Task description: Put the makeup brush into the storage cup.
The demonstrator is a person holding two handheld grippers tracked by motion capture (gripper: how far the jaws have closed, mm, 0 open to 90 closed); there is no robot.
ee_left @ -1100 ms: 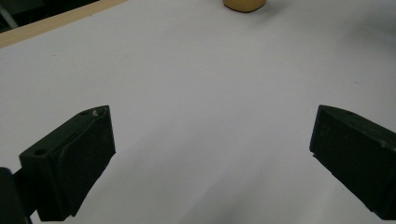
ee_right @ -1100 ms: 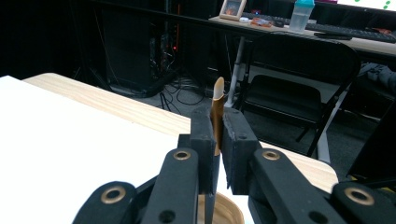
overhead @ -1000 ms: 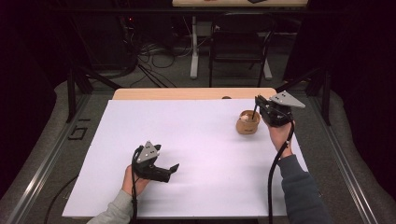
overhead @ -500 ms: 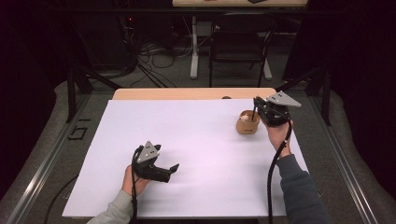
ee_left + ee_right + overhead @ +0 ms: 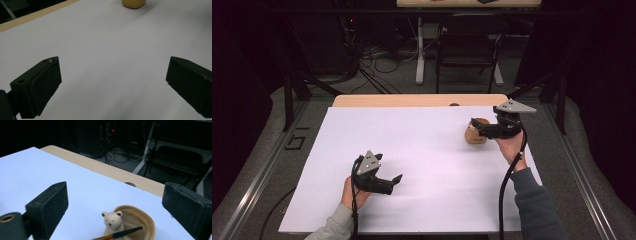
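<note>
A small tan ceramic holder [image 5: 130, 223] stands upright on the white sheet near the table's far right corner. It is shaped like an open shell that curves up behind a little cream bear [image 5: 113, 220] with dark eyes and round ears, which sits at its front. A thin brush [image 5: 117, 234] with an orange-brown handle and a dark tip lies tilted across the holder, just in front of the bear.

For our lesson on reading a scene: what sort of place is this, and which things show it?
Probably a lab or recording workroom: a table covered with white paper, loose cables on the floor behind it, dark surroundings, and a person holding a cabled claw by a small bear figurine holder.
</note>
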